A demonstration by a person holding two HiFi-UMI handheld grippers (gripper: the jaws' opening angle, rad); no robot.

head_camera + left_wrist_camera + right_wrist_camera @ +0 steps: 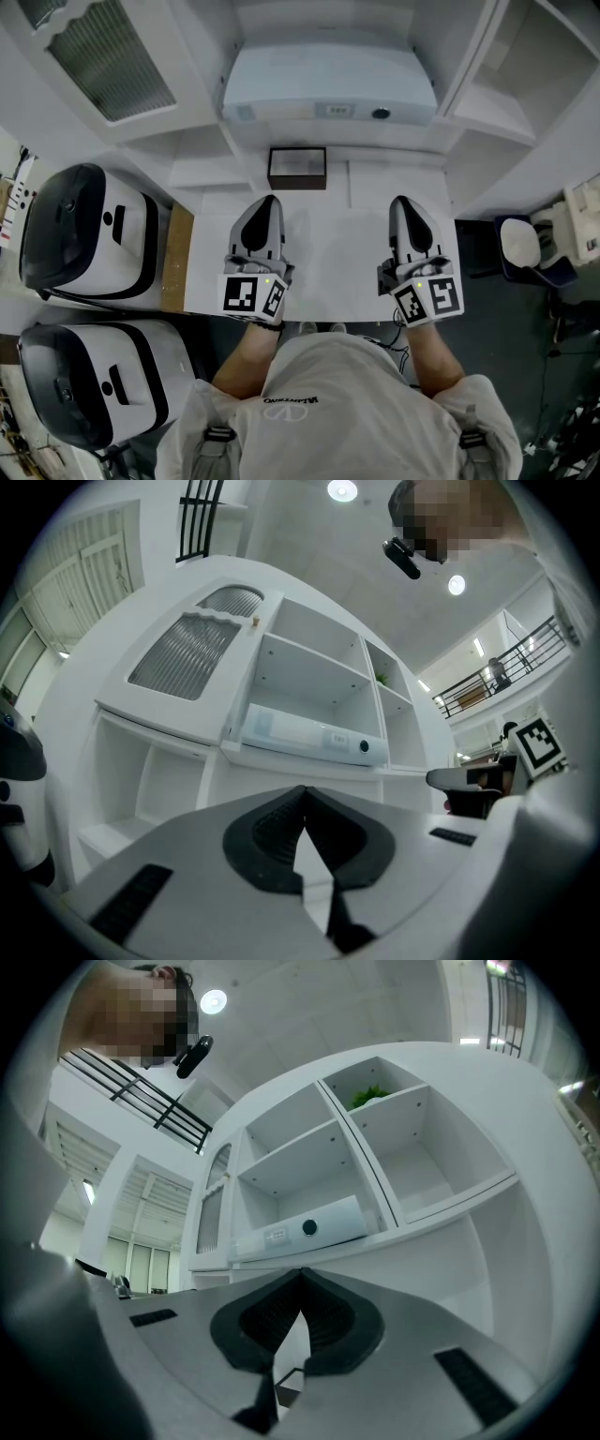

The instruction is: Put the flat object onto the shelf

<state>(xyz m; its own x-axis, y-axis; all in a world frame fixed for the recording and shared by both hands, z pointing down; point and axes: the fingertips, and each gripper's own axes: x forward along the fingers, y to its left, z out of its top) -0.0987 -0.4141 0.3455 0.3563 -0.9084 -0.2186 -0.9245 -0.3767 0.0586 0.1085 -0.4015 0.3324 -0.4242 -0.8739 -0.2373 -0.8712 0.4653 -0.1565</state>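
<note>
Standby: grey left gripper (266, 201) and right gripper (402, 201) both closed, empty, at white tabletop's (328, 267) near edge; dark-framed flat rectangular panel (297, 168) untouched at far edge; next move, I'd say: open jaws, reach forward.

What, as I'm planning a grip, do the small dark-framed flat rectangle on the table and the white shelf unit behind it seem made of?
The small dark-framed flat rectangle shows a rigid dark rim, possibly wood or plastic, around a pale centre; it is too small to tell further. The white shelf unit looks like painted or laminated board, matte, judging by its smooth flat panels and crisp edges.
</note>
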